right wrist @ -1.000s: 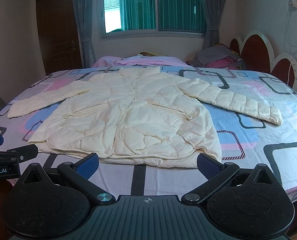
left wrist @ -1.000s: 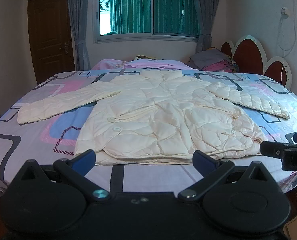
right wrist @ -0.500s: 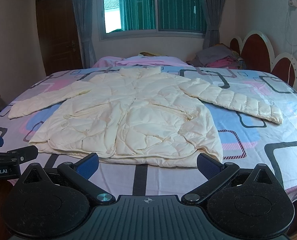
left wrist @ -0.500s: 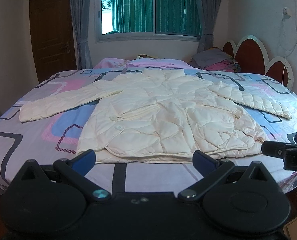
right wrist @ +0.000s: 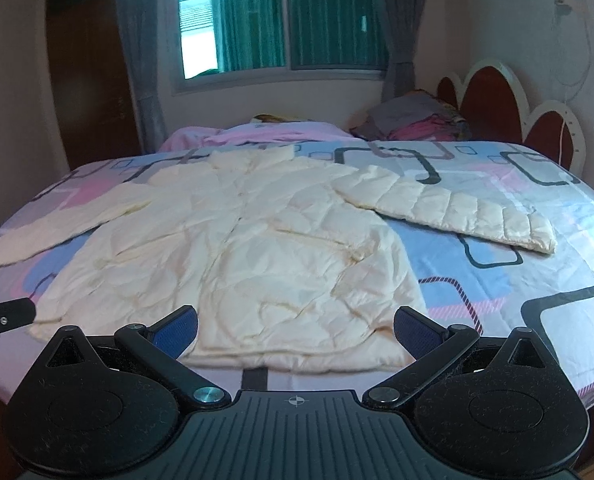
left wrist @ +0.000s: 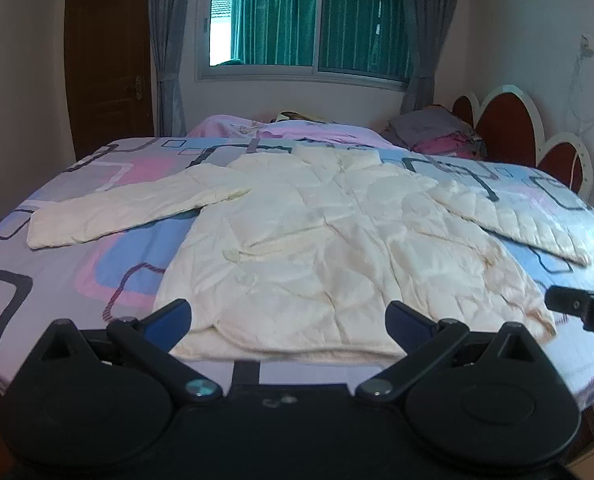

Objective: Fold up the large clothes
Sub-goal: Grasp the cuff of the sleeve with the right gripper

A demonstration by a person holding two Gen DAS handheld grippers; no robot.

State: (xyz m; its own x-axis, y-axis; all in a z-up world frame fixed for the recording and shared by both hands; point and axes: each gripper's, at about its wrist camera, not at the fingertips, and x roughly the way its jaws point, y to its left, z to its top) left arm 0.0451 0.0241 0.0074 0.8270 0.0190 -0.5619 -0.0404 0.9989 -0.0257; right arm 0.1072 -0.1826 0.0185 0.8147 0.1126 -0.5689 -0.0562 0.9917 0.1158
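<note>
A bedroom with a curtained window (left wrist: 305,24) behind, and a wide bed (left wrist: 57,280) under a sheet of pink, blue and grey squares: that is my work surface. The cream quilted jacket (left wrist: 337,248) lies flat on the bed, front up, collar toward the window, hem toward me, both sleeves spread out to the sides. Nothing on it is folded yet, so I judge I am at the very start, on the approach before the first grasp.

My left gripper (left wrist: 287,314) hovers just short of the jacket's hem, fingers wide apart and holding nothing. My right gripper (right wrist: 295,326) hovers at the same hem, further toward the jacket's right side, fingers also spread and empty. Each one shows at the edge of the other's view, so they sit side by side along the hem.

The next move, as I read it, is to take hold of the jacket, most likely a sleeve. The left sleeve (left wrist: 117,212) reaches far out from the body and the right sleeve (right wrist: 457,212) likewise, so I must travel outward from the hem. The padding looks puffy and slippery; I should pinch deep enough to catch both layers.
</note>
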